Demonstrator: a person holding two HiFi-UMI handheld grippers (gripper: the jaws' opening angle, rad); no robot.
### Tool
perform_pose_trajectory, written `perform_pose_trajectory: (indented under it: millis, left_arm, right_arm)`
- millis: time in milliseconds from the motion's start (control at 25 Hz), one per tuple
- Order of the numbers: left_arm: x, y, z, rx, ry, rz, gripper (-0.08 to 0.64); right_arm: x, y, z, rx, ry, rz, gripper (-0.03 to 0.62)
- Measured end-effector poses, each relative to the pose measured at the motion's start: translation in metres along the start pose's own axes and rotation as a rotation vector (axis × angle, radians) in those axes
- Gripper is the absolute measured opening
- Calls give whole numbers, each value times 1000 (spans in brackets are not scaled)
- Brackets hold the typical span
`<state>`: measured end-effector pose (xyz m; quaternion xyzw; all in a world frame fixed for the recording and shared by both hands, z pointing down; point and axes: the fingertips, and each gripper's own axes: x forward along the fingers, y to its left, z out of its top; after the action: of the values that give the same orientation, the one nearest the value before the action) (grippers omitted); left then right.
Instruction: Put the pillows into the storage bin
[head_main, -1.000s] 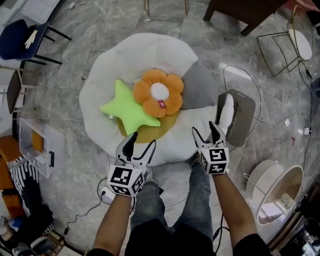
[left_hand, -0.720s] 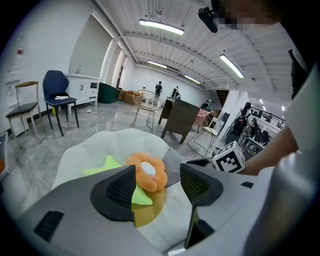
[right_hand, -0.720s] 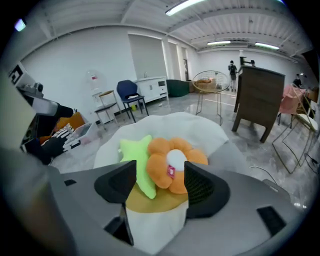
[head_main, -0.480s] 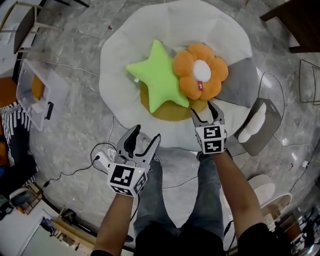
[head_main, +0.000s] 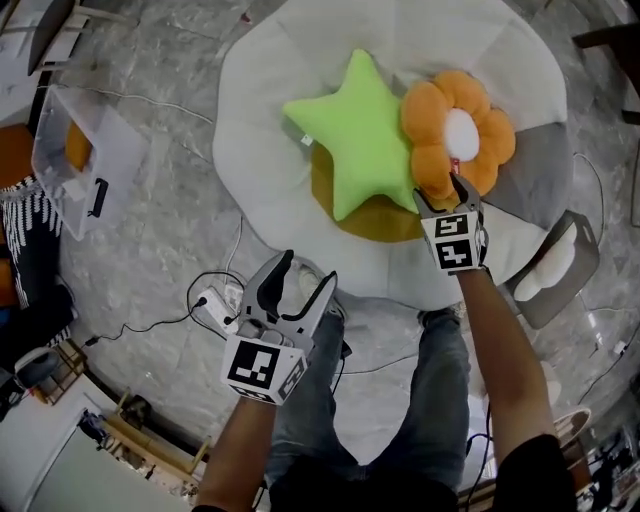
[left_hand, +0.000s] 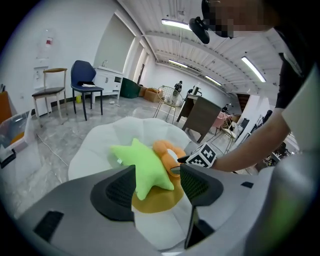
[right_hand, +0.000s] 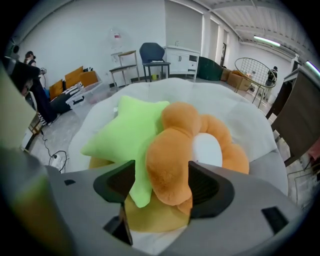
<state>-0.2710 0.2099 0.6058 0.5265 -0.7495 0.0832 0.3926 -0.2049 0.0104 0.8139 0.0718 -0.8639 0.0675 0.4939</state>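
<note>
A green star pillow (head_main: 365, 135) and an orange flower pillow (head_main: 438, 105) lie side by side on a big white egg-shaped cushion (head_main: 270, 170) on the floor. My right gripper (head_main: 440, 193) is at the flower's near petal. Its jaws have just opened a little wider. In the right gripper view the orange flower pillow (right_hand: 170, 155) bulges between the jaws of the right gripper (right_hand: 160, 180), unsqueezed, with the star (right_hand: 127, 130) to its left. My left gripper (head_main: 306, 270) hangs open and empty at the cushion's near edge. A clear storage bin (head_main: 70, 170) stands far left.
A white power strip (head_main: 215, 305) with cables lies on the marble floor beside my left gripper. At the right a grey holder (head_main: 580, 240) carries a white pillow (head_main: 548, 268). My legs stand just behind the cushion. Chairs (left_hand: 85, 80) and tables stand further off.
My right gripper has reached forward from the cushion's near edge to the flower's petal. The left gripper has stayed near the cushion's front edge, sinking a little. Both pillows lie as before.
</note>
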Motion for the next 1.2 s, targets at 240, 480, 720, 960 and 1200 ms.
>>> perform_pose_trajectory:
  millis: [240, 480, 720, 960, 1200]
  left_arm:
    - [-4, 17, -17, -6, 30, -3, 295]
    - [-6, 19, -26, -24, 40, -3, 291]
    - [-10, -1, -25, -24, 55, -35, 288]
    - [-10, -37, -1, 4, 44, -75, 287]
    - [-2, -79, 24, 53, 30, -128, 287]
  right_arm:
    - [23, -7, -11, -17, 62, -73, 328]
    - [35, -20, -18, 37, 161, -126, 197]
    - [-2, -22, -8, 74, 70, -137, 95]
    - [-64, -30, 9, 119, -37, -119, 86]
    - [-141, -47, 25, 216, -192, -74, 84]
